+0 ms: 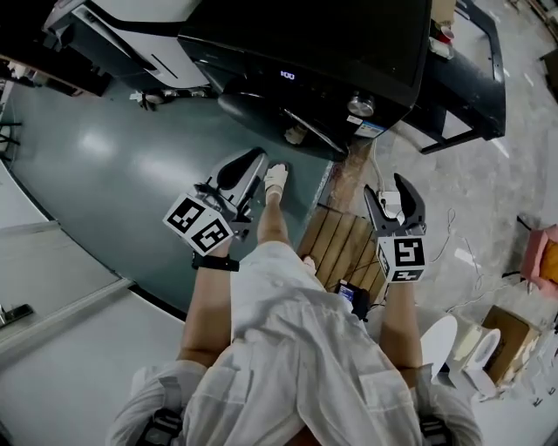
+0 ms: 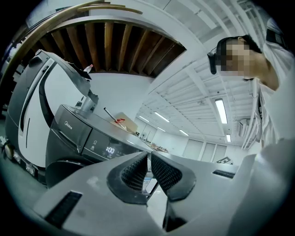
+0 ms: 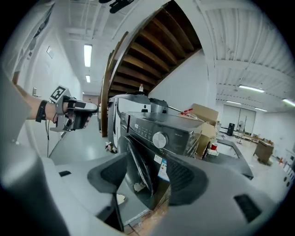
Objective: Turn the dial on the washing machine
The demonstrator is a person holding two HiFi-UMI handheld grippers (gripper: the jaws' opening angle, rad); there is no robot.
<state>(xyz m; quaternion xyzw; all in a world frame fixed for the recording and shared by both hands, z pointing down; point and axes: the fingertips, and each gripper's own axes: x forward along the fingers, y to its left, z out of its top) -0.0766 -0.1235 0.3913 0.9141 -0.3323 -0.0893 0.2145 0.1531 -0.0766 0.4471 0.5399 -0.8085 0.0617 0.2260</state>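
Note:
The dark washing machine (image 1: 349, 43) stands ahead of me, its lit display (image 1: 287, 76) to the left of the silver dial (image 1: 361, 105). My left gripper (image 1: 254, 164) hangs well short of the machine's front, shut and empty. My right gripper (image 1: 395, 193) is open over the pallet, below the dial and apart from it. In the right gripper view the dial (image 3: 160, 139) shows above the open jaws (image 3: 147, 177), the door (image 3: 137, 167) is ajar, and the left gripper (image 3: 78, 114) is at the left. The left gripper view (image 2: 149, 171) shows the display (image 2: 110, 150) reading 1:00.
A wooden pallet (image 1: 342, 246) lies under the machine's right front corner, with cables (image 1: 453, 261) trailing over the floor. A cardboard box (image 1: 507, 341) and white parts sit at the lower right. Another white appliance (image 1: 131, 10) stands at the far left. My foot (image 1: 275, 179) is near the door.

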